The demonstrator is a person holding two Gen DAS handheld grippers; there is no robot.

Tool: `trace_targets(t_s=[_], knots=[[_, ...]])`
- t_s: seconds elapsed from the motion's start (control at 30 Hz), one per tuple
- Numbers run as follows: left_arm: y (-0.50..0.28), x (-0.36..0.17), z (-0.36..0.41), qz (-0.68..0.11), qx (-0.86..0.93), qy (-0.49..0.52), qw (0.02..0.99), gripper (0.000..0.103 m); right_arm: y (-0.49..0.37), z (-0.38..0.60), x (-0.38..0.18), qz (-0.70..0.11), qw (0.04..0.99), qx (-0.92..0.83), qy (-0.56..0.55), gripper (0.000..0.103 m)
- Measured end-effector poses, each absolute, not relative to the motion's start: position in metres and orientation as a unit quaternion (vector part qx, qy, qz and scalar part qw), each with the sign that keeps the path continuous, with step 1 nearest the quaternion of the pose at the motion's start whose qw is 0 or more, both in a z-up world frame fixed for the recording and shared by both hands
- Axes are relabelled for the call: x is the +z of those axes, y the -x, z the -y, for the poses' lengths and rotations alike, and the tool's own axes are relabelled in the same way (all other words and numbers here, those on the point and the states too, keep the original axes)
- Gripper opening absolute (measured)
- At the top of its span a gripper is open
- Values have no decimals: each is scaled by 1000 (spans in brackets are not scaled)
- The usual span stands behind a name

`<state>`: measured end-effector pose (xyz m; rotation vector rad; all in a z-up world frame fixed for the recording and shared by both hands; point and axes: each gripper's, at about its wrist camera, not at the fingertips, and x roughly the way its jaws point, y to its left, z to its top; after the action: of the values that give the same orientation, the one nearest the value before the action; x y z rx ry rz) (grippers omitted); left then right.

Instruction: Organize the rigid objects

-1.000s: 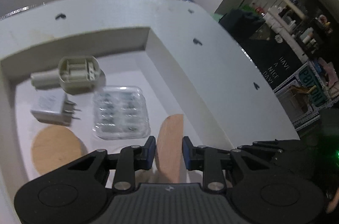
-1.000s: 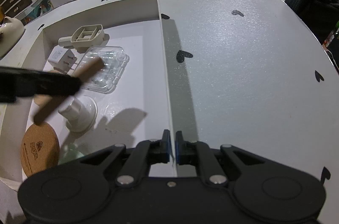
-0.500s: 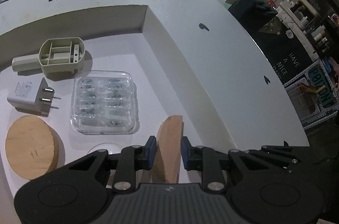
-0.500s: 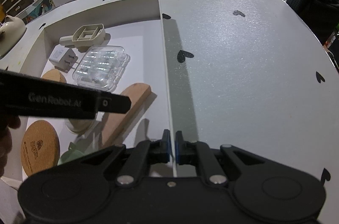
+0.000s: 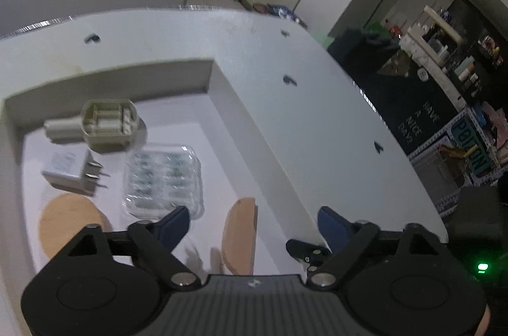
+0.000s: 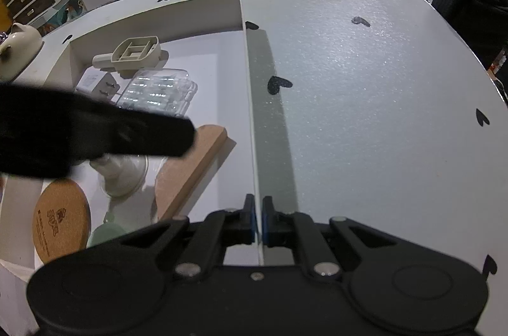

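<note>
Released since the earlier frames, the wooden board point(image 5: 239, 236) now lies flat on the floor of the white tray point(image 6: 158, 18), close along the tray's right wall, where before it stood pinched on edge between the left pads; the left hand-held gripper point(image 5: 254, 223) hangs just above it with its jaws opening wide, the pads clear of the wood and nothing held. Judged from this, the board's placement is complete and the gripper is free for a next item. Right hand-held gripper point(image 6: 257, 220) is pressed together on the tray's right wall near its front edge, presumably to steady the tray on the counter point(image 6: 365, 97) while items are set in. Toward the tray's far left corner sit a beige plastic holder point(image 5: 108, 126), a white plug adapter point(image 5: 68, 172) and a clear blister pack point(image 5: 163, 177), laid side by side without overlap. Cork coasters point(image 6: 62, 221) lie at the tray's near left, with a clear suction cup point(image 6: 122, 174) between them and the board
</note>
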<state>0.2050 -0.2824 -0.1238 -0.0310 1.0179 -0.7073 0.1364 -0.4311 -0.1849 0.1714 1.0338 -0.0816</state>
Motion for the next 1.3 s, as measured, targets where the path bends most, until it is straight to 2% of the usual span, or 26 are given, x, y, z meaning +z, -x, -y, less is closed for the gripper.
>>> trace_targets(t_s=[0.17, 0.6, 0.67, 0.8, 0.87, 0.93, 1.1, 1.27, 1.3], knots=[[-193, -100, 260, -451, -322, 25, 832, 103, -135, 430, -185, -492, 866, -37, -77, 6], [-156, -69, 172, -414, -257, 31, 872, 103, -136, 430, -183, -495, 865, -44, -68, 9], [-151, -66, 157, -409, -246, 35, 878, 103, -136, 429, -179, -499, 863, -51, -66, 17], [-140, -59, 129, -393, -211, 32, 894, 103, -125, 416, -154, -471, 879, -52, -54, 24], [-135, -56, 117, -392, -189, 26, 900, 103, -119, 406, -139, -453, 888, -55, -48, 35], [-130, -53, 106, -391, -178, 25, 903, 103, -110, 394, -123, -435, 898, -54, -45, 35], [-114, -44, 75, -380, -169, 25, 909, 103, -79, 358, -89, -389, 919, -43, -44, 47], [-93, -41, 53, -363, -155, 1, 919, 103, -47, 331, -67, -351, 934, -43, -47, 68], [-87, -40, 49, -359, -156, -3, 920, 103, -40, 326, -63, -344, 937, -43, -47, 69]])
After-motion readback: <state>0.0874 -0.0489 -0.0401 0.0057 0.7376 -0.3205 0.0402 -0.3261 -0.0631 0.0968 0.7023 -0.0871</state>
